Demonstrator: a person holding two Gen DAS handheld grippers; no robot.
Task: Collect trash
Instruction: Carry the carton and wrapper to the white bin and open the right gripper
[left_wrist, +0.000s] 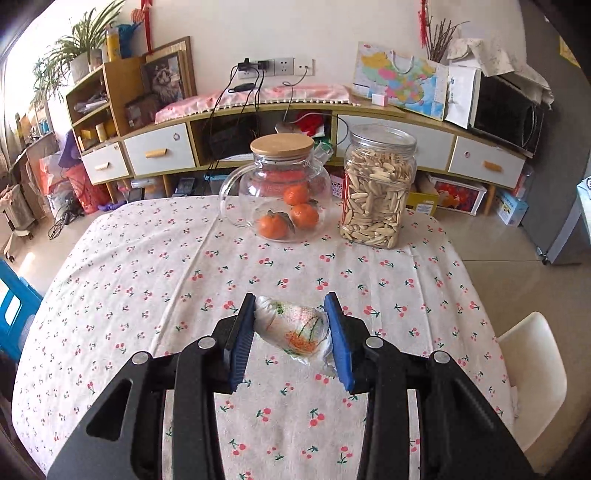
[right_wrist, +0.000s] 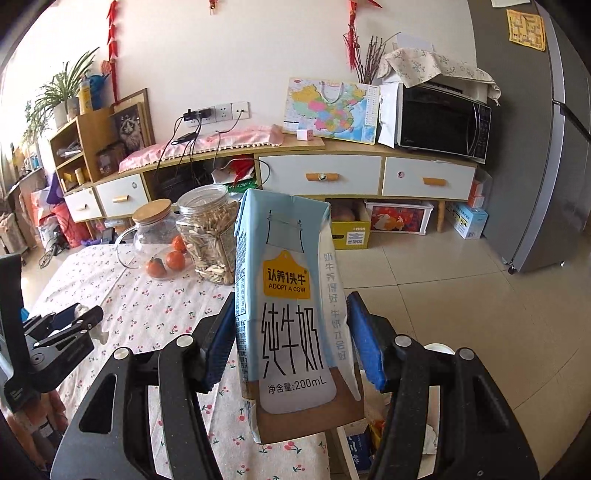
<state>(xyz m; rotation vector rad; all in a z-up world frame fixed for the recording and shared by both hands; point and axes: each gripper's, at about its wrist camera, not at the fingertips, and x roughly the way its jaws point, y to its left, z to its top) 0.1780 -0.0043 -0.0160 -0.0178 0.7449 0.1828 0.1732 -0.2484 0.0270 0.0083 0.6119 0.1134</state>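
Blue pads of the left gripper (left_wrist: 291, 334) clamp a crumpled wrapper (left_wrist: 291, 328), lifted above the tablecloth (left_wrist: 147, 280); a teapot (left_wrist: 277, 192) and jar (left_wrist: 376, 188) stand beyond. Right view: the right gripper (right_wrist: 291, 339) pinches an upright milk carton (right_wrist: 291, 314) over the table edge.

We are seeing both views lit by bright daylight that is coming in from the window (left_wrist: 14, 55) at the upper left of the frame, where the picture is washing out to white. The wall (right_wrist: 229, 55) is looking evenly bright. Shadows on the tablecloth (left_wrist: 147, 280) are staying soft and faint. The fisheye lens is bending straight lines near the edges, and dark corners are framing each picture. The centre is looking sharp; the far edges are blurring slightly.
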